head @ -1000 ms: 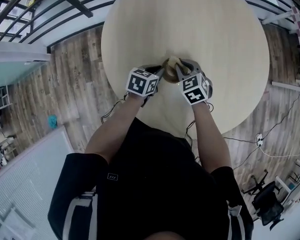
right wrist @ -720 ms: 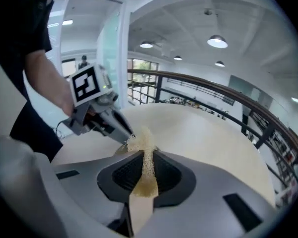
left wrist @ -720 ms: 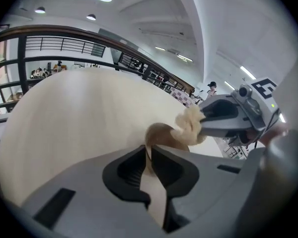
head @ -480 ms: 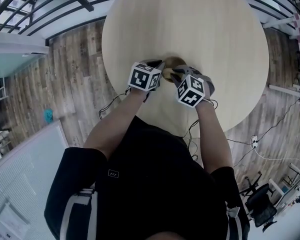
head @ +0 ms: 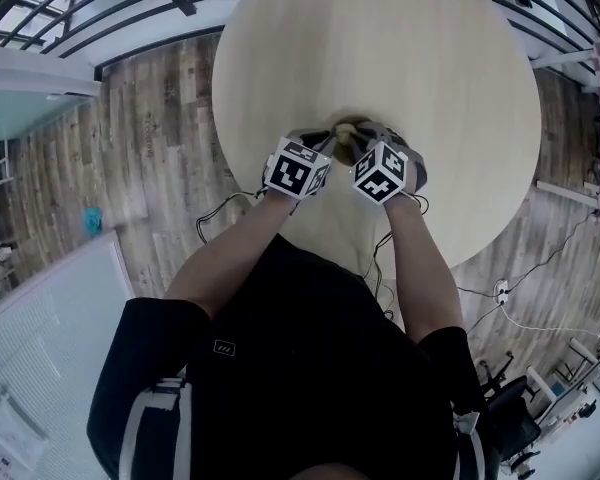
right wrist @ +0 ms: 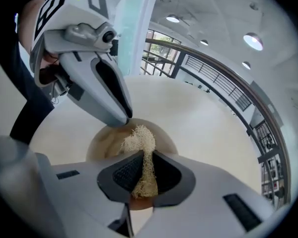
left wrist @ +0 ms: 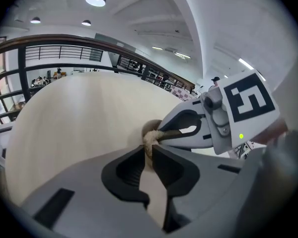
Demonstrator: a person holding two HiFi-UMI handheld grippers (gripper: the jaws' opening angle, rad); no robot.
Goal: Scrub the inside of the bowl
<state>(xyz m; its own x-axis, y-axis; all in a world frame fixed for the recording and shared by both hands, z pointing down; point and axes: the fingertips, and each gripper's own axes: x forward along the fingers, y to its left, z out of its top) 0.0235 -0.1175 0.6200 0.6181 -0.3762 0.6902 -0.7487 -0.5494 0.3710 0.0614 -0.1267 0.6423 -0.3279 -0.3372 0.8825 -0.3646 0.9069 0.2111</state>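
Loofah [right wrist: 141,155] lies lengthwise in your pinching right fingers [right wrist: 120,175], tip into the bowl [right wrist: 105,142]; left fingers [left wrist: 129,167], just eased wider, grip its half-hidden rim.

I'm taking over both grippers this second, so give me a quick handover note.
Left gripper: jaws clamp the rim of the bowl; they have just eased open slightly, rim between them.
Right gripper: jaws shut on the loofah, its tip inside the bowl.
The bowl stands on the round table.
Done: both grips made, loofah in the bowl; how much is scrubbed cannot be told.
Left: probably rub round the inside.
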